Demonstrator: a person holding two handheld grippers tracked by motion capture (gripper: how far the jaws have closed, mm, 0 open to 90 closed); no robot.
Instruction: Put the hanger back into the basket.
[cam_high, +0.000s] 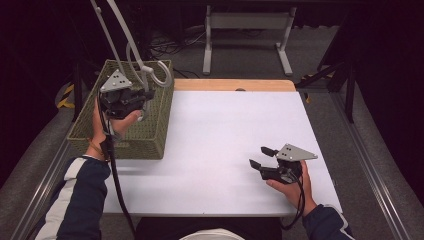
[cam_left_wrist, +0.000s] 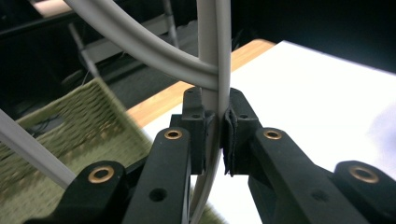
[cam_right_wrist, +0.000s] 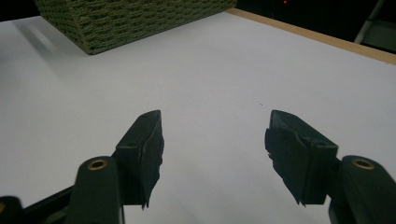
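Two tongs work a white tabletop: at left, over a green woven basket, the left tongs pinch a pale grey hanger, its hook above the basket's far rim; at right, the right tongs gape wide, empty, just above the tabletop.

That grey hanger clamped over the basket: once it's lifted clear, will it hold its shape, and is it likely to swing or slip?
The hanger looks like thin rigid plastic, so probably stiff and light. The left hand-held gripper pinches one narrow bar with most of the frame above it, so it may pivot. Its smooth rounded surface could slip between the pads. Its hook might catch the basket rim.
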